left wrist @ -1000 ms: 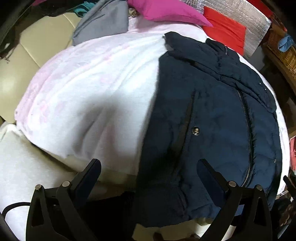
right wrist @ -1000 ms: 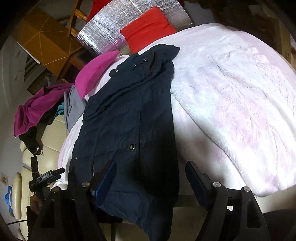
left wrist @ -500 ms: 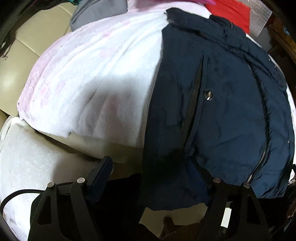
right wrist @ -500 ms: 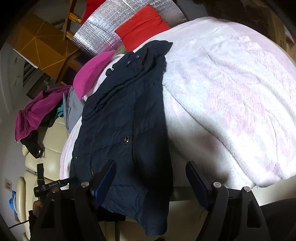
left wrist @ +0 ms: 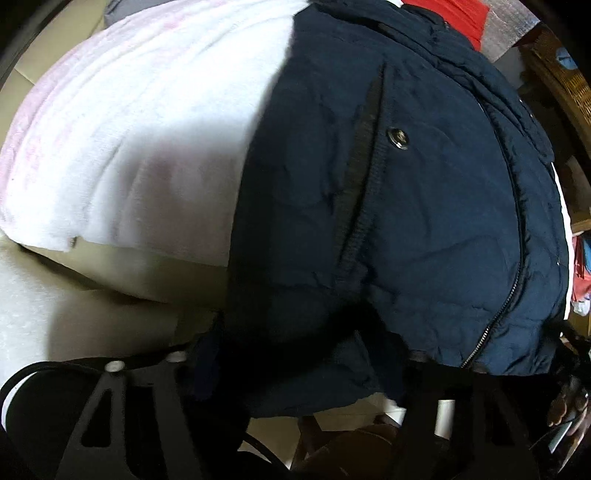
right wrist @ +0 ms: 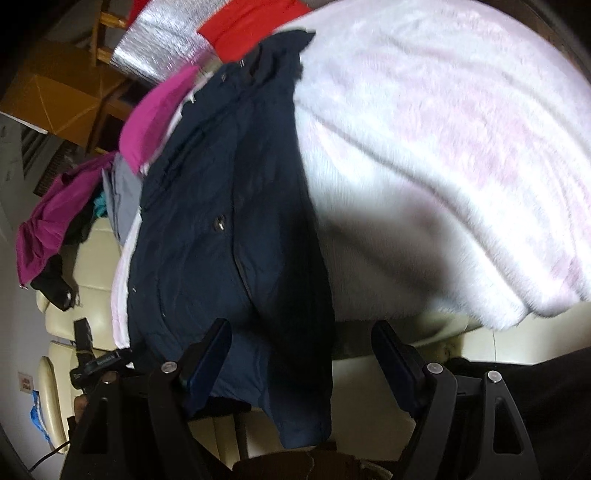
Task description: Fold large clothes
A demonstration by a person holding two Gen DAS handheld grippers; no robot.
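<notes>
Navy padded jacket (left wrist: 424,206) lying lengthwise on a white-and-pink fleece blanket (left wrist: 147,140), its hem hanging over the near edge of the bed. Left wrist view: close look at the jacket's lower front, showing a ribbed pocket opening (left wrist: 364,177), a metal snap button (left wrist: 398,137) just beside it and the front zipper (left wrist: 513,266) running toward the hem. The left hand-held gripper (left wrist: 310,354) sits at the hem; its jaws have just been closing, with the hem fabric between them, but dark cloth hides the pads, so contact cannot be told. At the right edge, a wicker basket (left wrist: 569,74) holds something blue, too small to identify.

Right wrist view: the whole length of the jacket (right wrist: 229,229), collar at the far end near a magenta pillow (right wrist: 159,118), a red cushion (right wrist: 251,26) and a silver foil sheet (right wrist: 155,55). The blanket (right wrist: 443,147) spreads wide to the right. A magenta garment (right wrist: 55,218) and a grey one (right wrist: 123,206) lie heaped at the left over a cream sofa (right wrist: 96,254). The right hand-held gripper (right wrist: 303,354) has its jaws spread apart around the hanging hem corner, neither pad pressing the cloth.
</notes>
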